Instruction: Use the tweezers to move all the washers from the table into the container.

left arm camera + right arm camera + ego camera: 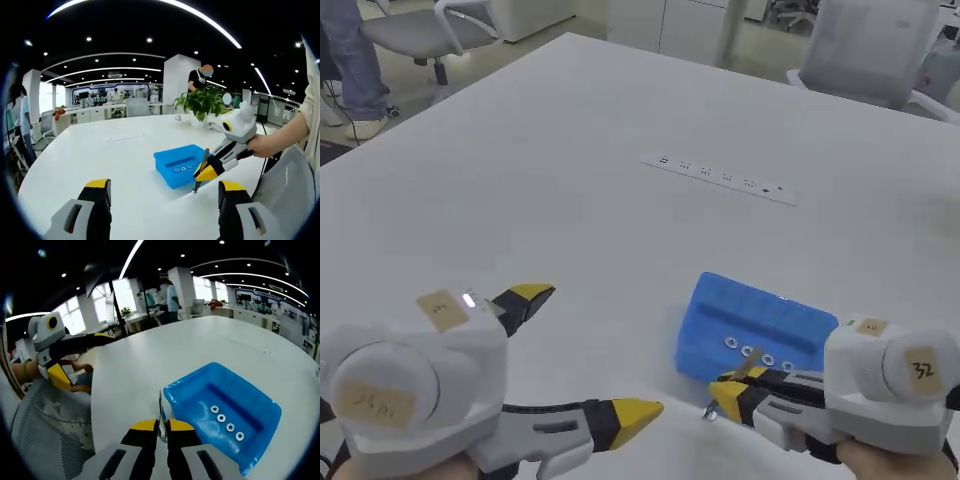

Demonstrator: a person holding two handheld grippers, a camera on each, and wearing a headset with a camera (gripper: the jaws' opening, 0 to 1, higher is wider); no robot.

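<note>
1. The right gripper (161,428) is closed on the tweezers (161,410), which are clamped between its yellow-tipped jaws and project forward.
2. The tweezer tips are pointed down at the table (570,150), just beside the near corner of the container (760,305). Contact with the table surface, or anything pinched in the tips, cannot be told from these views.
3. The left gripper (582,355) is held with its jaws spread wide and nothing between them. It is positioned to the left of the container, apart from it.
4. The blue container is set on the white table. Four washers (230,427) are lying in a row on its floor.
5. A power strip (720,180) is set flat in the tabletop, well beyond the container.
</note>
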